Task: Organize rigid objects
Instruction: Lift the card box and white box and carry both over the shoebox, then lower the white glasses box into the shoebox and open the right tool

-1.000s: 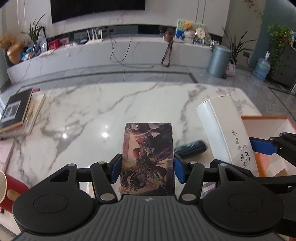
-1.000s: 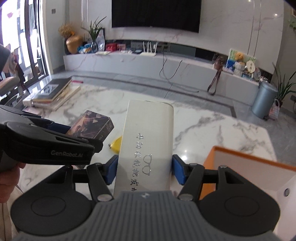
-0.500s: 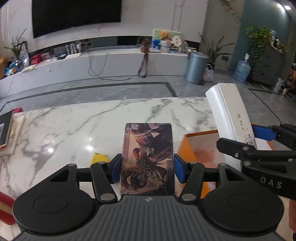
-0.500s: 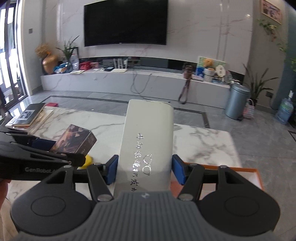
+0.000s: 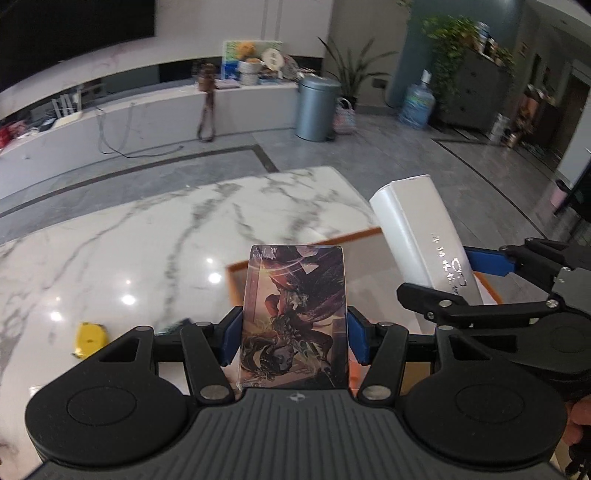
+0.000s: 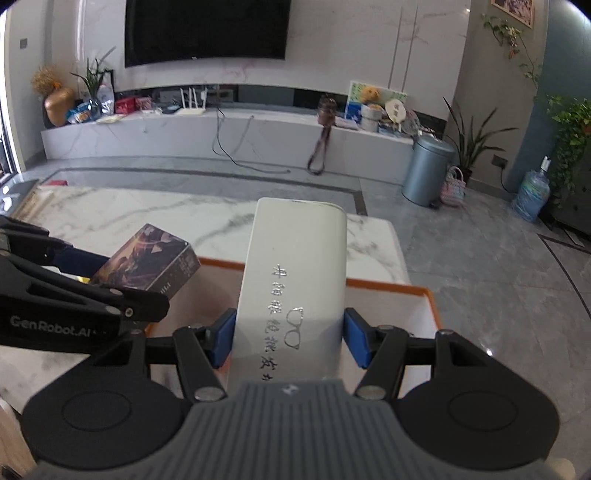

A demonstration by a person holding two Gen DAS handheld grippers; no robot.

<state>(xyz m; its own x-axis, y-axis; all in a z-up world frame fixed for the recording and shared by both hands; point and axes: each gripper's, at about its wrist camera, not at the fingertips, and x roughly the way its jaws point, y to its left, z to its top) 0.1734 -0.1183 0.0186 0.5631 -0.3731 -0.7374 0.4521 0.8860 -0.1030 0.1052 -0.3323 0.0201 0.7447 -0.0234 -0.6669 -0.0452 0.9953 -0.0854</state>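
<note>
Left gripper (image 5: 294, 341): clamped on card box (image 5: 295, 317), blue pads pressed flat to its two long sides; box upright along the fingers, dark fantasy artwork facing the camera.
Card box, place: held in the air over the near left corner of the tray (image 5: 373, 266); from the right wrist view (image 6: 147, 262) hanging above the tray's left rim, clear of the table.
Right gripper (image 6: 290, 341): clamped on white case (image 6: 295, 284), blue pads tight against both sides; silver characters and a small glasses outline on the upper face.
White case, place: held in the air above the tray (image 6: 391, 286), far end reaching past the tray's far rim toward the floor; in the left wrist view (image 5: 417, 229) slanting up to the right of the card box, apart from it.
Tray: orange rim, pale inside, at the right end of the marble table (image 5: 147, 243); what lies inside cannot be told, both boxes cover much of it.
Grippers together: side by side, left one just left of the right, not touching.
Yellow item (image 5: 88, 334): small, lying on the table left of the left gripper, well apart from the tray; kind unclear.
Beyond table: grey bin (image 6: 426, 170), water bottle (image 6: 532, 197), dark screen (image 6: 207, 29) on the marble wall.
</note>
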